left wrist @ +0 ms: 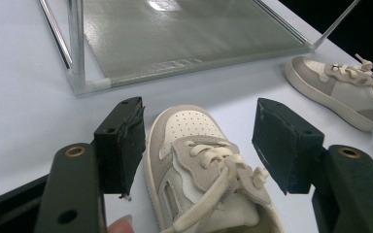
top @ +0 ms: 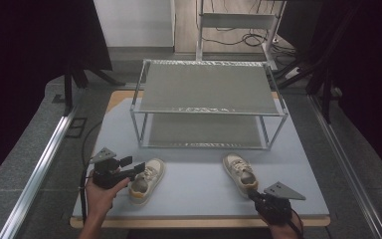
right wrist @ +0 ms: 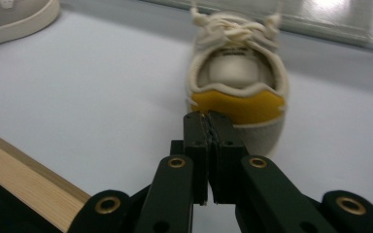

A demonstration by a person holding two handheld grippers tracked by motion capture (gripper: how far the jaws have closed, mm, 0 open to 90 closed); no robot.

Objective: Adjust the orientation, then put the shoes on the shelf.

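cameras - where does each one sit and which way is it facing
High view: above the person's edge of the table, looking forward and down at the rack; forearms and hands enter from below.
Left gripper view: on the left gripper, open jaws straddling the left shoe.
Right gripper view: on the right gripper, jaws together at the right shoe heel.
Shared: both shoes appear in all views.

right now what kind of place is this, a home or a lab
Most likely a lab or recording workspace, not a home: black curtains hang around the table, loose cables lie on the floor behind, and a bare metal shoe rack stands staged with two small shoes.
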